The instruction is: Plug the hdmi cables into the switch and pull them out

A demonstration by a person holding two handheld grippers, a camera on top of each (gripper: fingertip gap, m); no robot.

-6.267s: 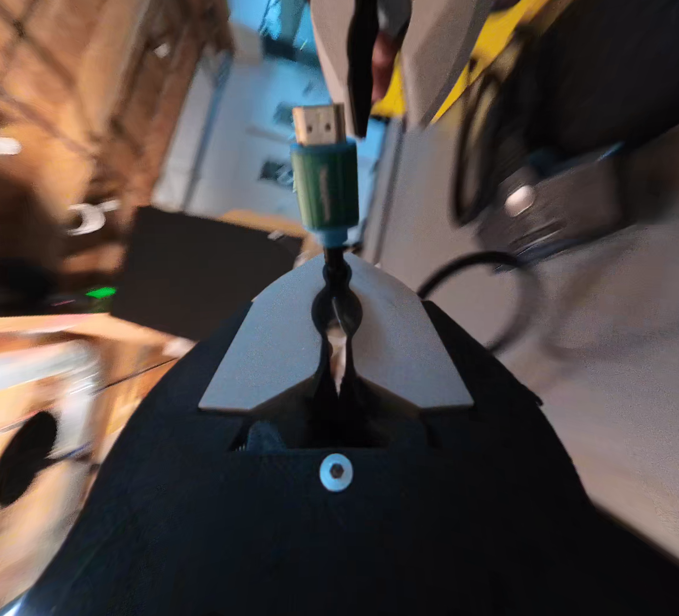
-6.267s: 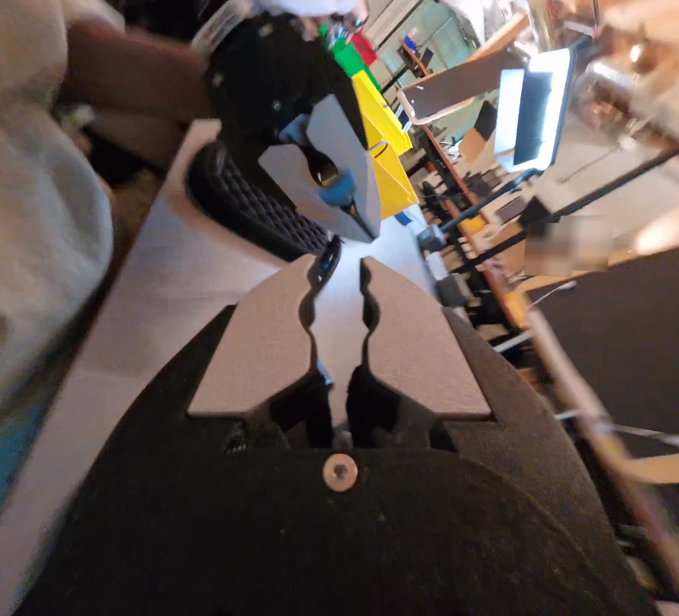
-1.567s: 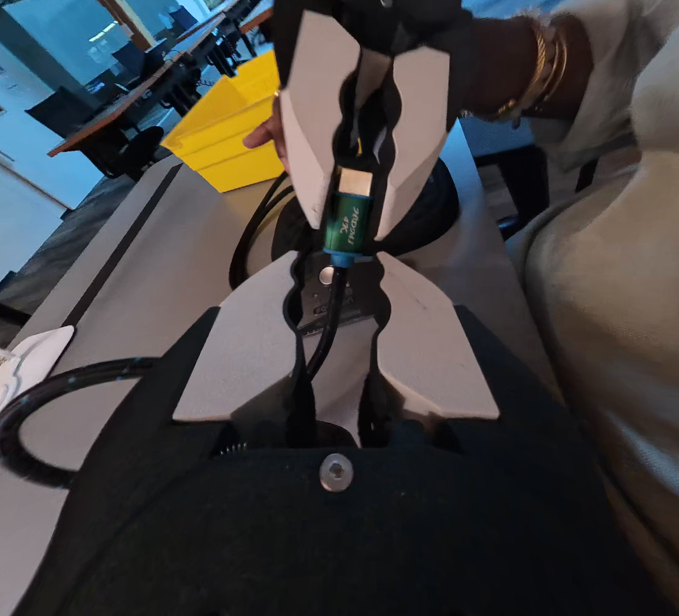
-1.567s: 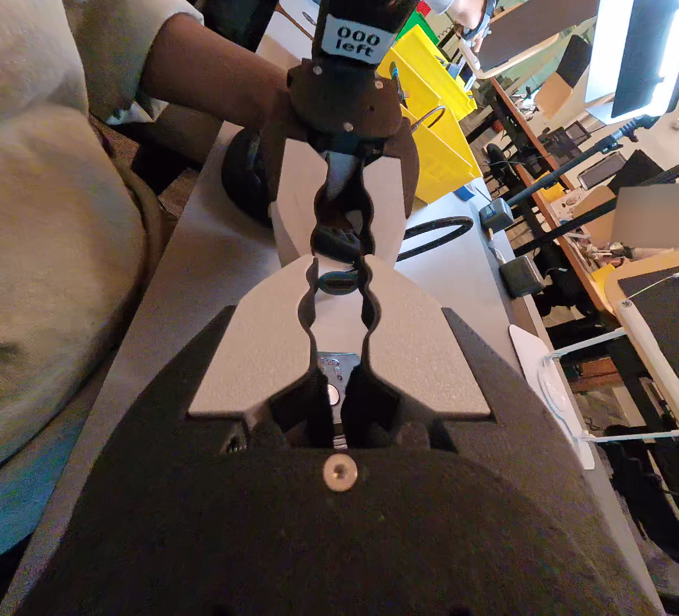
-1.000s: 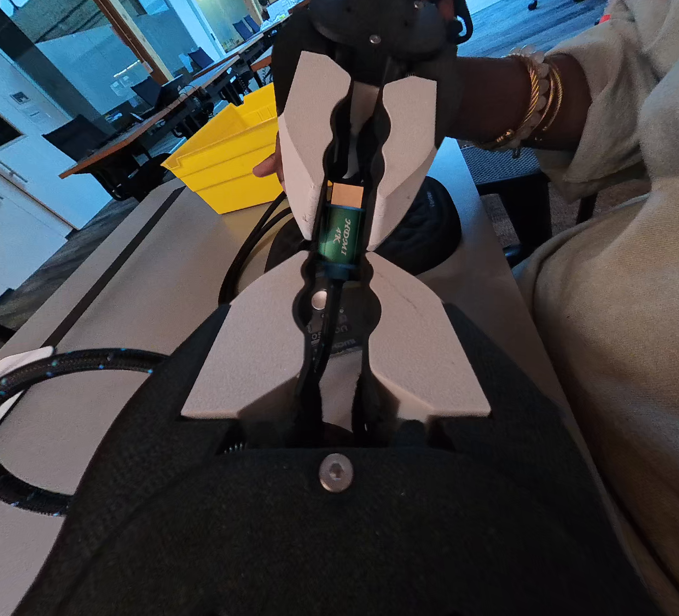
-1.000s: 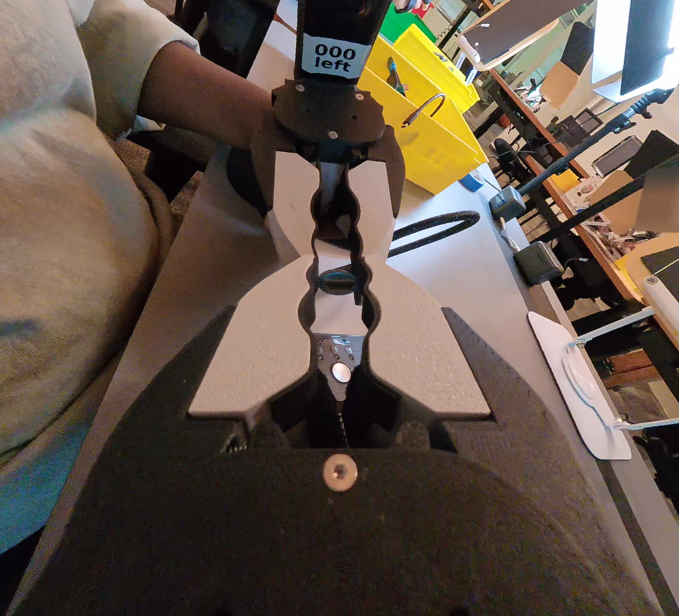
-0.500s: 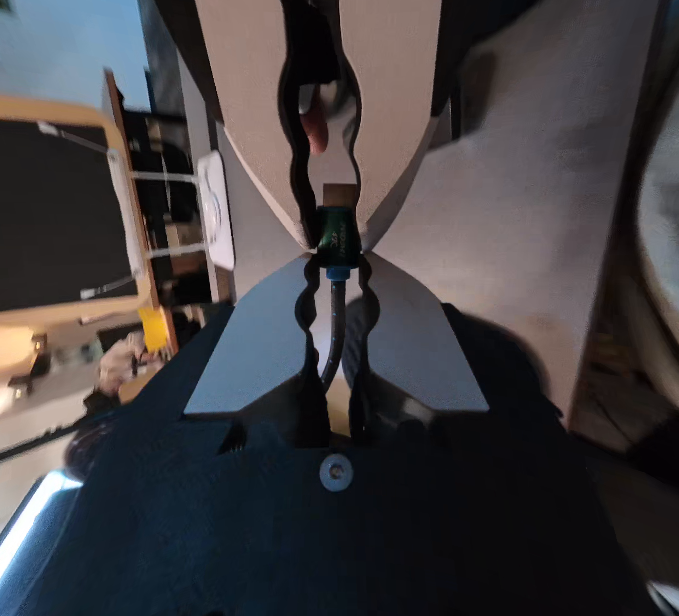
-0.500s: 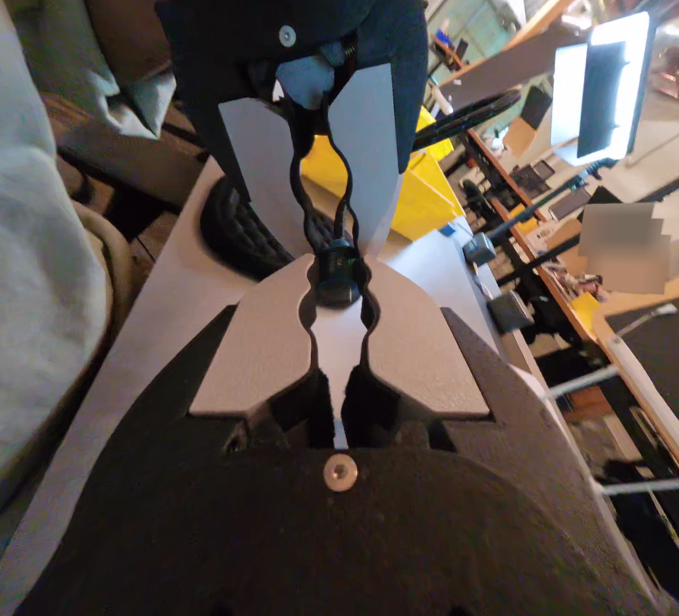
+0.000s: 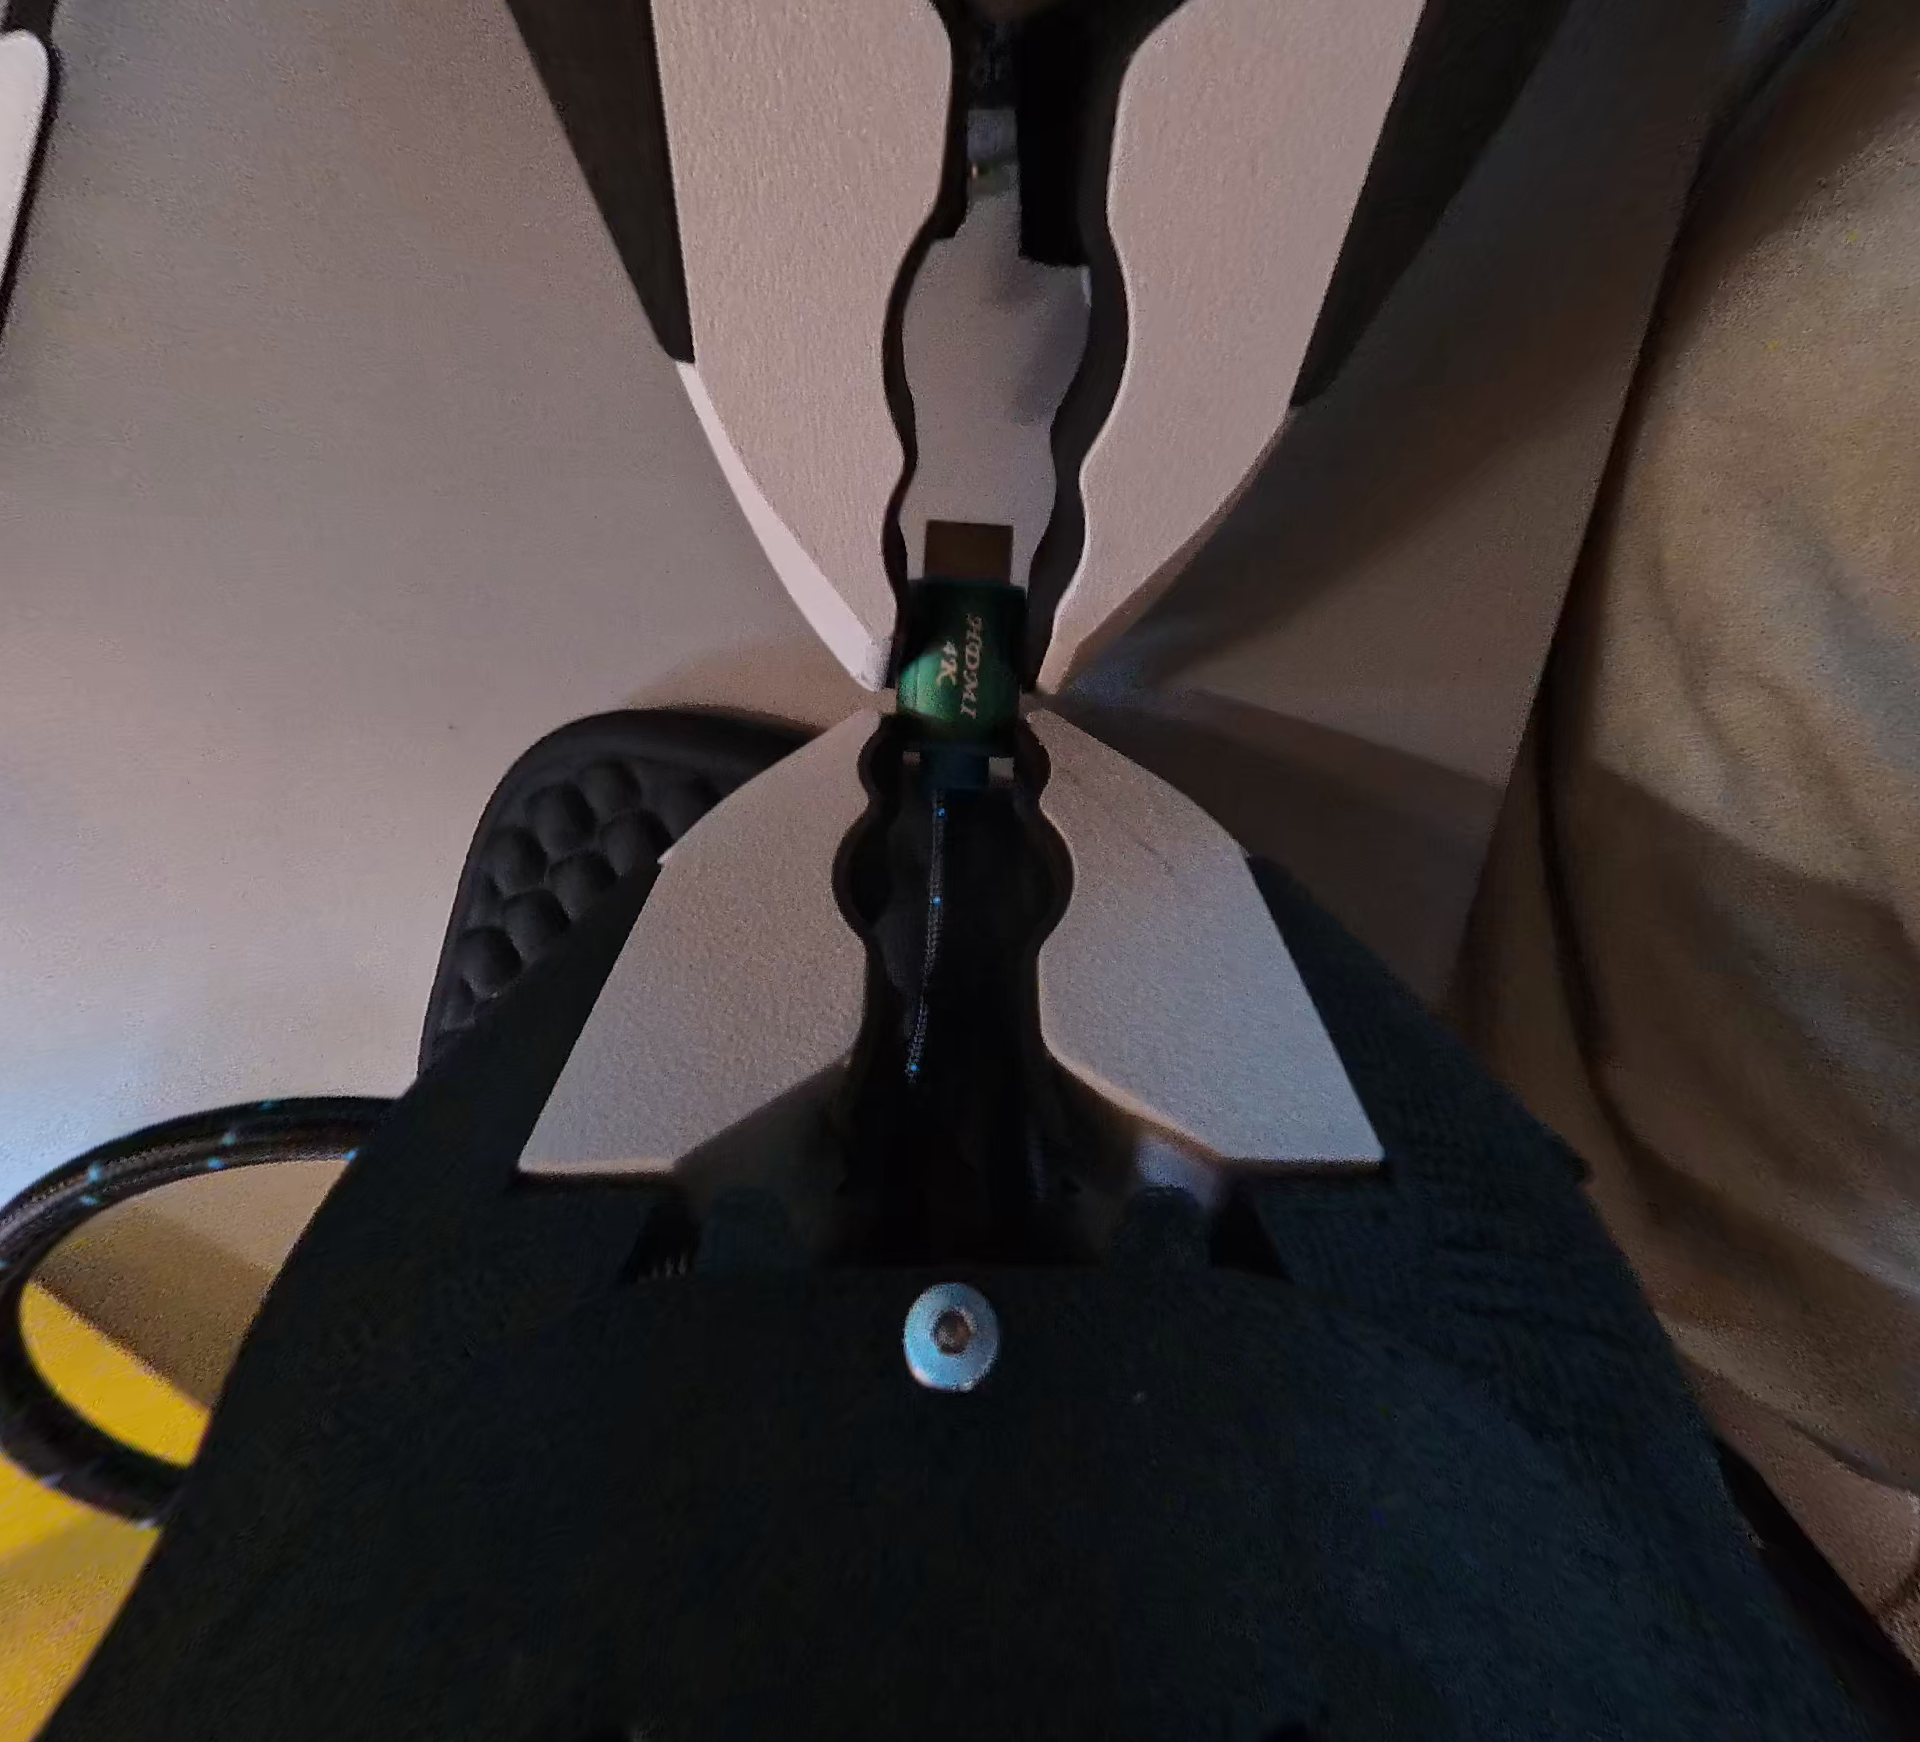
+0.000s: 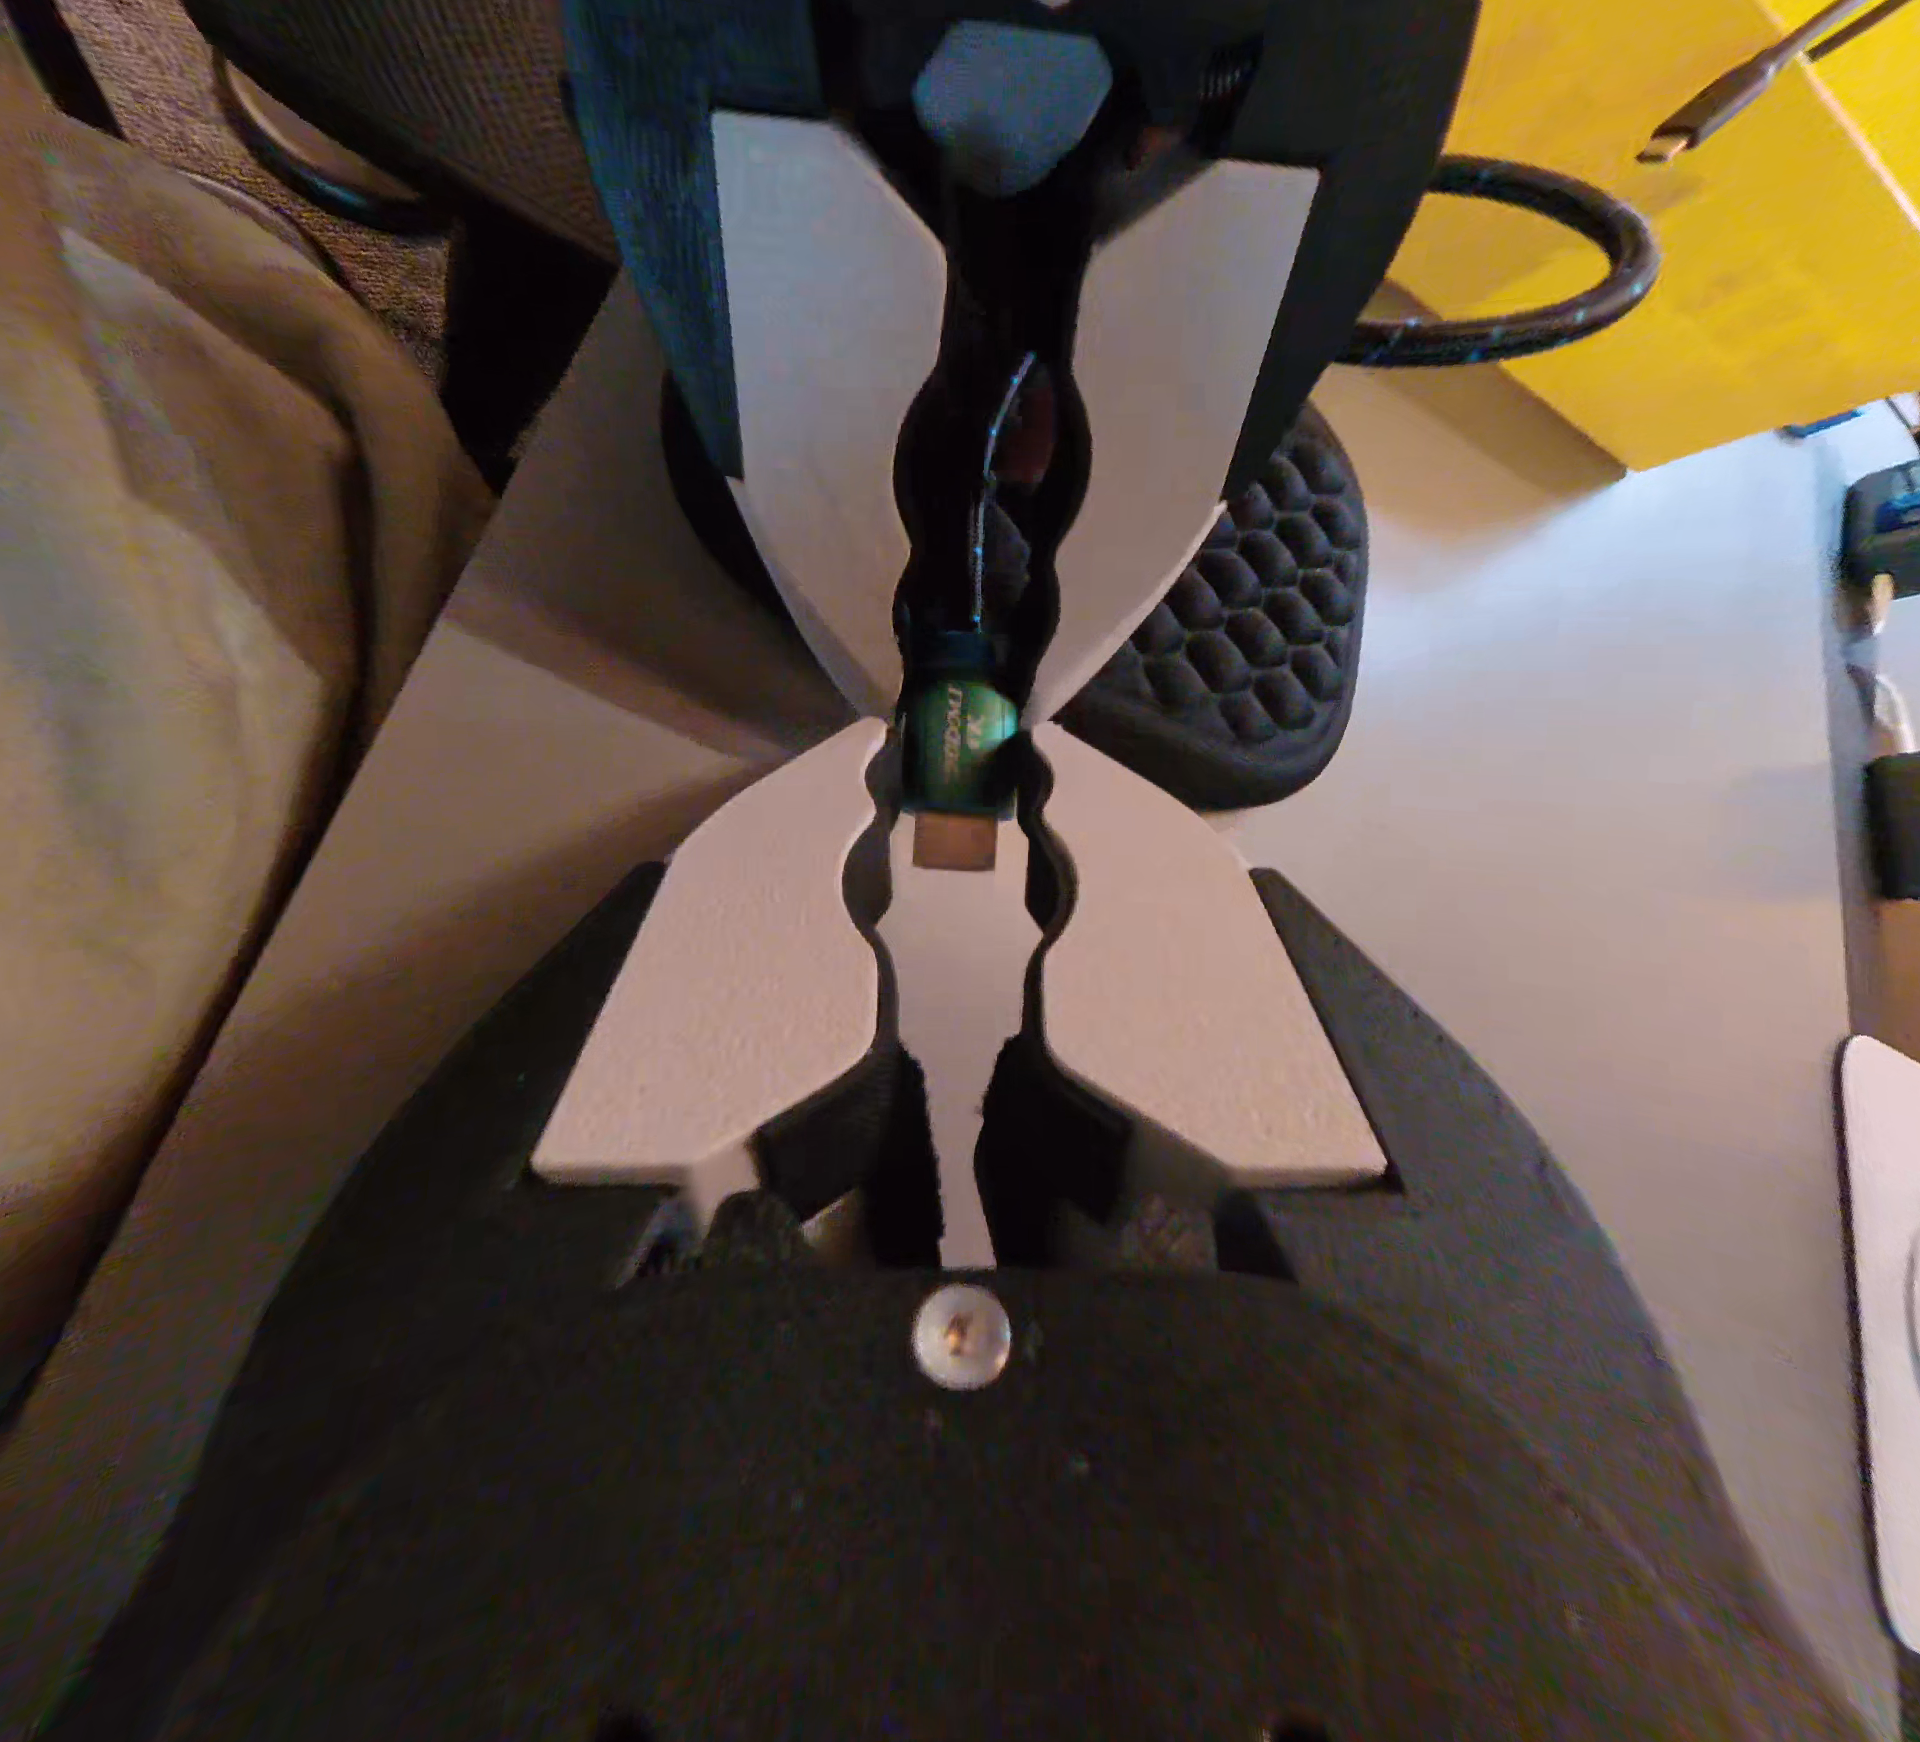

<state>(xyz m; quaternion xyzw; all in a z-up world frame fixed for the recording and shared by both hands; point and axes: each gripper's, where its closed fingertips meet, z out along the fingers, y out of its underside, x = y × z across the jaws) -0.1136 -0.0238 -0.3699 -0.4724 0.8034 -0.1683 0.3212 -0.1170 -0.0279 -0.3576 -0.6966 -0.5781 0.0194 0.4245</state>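
Note:
A green HDMI plug [image 9: 956, 653] with a gold metal tip sits where the two grippers meet tip to tip. My left gripper [image 9: 961, 721] is shut on its rear end, and the braided black cable [image 9: 925, 944] runs back between its fingers. My right gripper [image 10: 958, 734] is shut on the plug's [image 10: 956, 757] front half, and the metal tip points into its gap. Both hang above the white table [image 9: 312, 445]. The switch is not visible in either view.
A black padded wrist rest [image 10: 1247, 632] lies on the table under the grippers. A cable loop [image 10: 1538, 279] lies by yellow bins [image 10: 1662, 238]. The person's beige clothing [image 9: 1714, 757] is at the table edge. A white base plate [image 10: 1881, 1277] is on the right.
Both grippers have swung together from level to looking down at the table, staying tip to tip with the plug between them. The room behind has left both views.

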